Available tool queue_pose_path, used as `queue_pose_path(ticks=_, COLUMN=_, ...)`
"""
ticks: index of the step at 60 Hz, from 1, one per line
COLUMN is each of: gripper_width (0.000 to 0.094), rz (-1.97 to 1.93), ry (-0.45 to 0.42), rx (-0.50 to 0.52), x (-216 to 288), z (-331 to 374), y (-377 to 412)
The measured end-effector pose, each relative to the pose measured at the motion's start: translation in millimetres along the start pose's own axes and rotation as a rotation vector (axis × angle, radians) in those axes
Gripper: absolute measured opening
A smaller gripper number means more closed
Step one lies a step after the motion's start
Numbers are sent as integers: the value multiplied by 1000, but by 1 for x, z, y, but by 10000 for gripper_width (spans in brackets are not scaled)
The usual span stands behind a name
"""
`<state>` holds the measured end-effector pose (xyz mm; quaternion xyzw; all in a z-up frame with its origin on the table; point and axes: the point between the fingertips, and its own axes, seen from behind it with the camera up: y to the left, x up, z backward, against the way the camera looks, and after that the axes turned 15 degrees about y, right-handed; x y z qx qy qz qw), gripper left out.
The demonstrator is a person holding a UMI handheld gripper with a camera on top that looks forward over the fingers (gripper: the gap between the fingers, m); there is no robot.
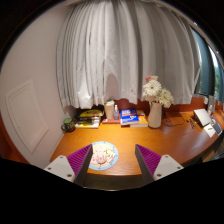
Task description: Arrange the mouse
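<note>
Between the spread fingers of the hand-held gripper lies a round patterned mat. It rests on the orange wooden counter. Beyond stands a white flower vase.

No legible text, label, brand or number appears; any print on the blue book is too small to read.

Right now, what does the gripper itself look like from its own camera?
The gripper shows two fingers with pale grey, wedge-shaped outer bodies. Each finger bears a purple pad on its inner face, with a ribbed, ridged surface. No cables or markings are visible on them, and no hand or sleeve shows.
</note>
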<state>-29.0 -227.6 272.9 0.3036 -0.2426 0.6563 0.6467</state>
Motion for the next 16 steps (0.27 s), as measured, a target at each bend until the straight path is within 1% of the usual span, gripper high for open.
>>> queue_pose_path(ticks=16, gripper_width=848, rz=-4, ry=-9, rx=7, x=0, z=10, y=-10)
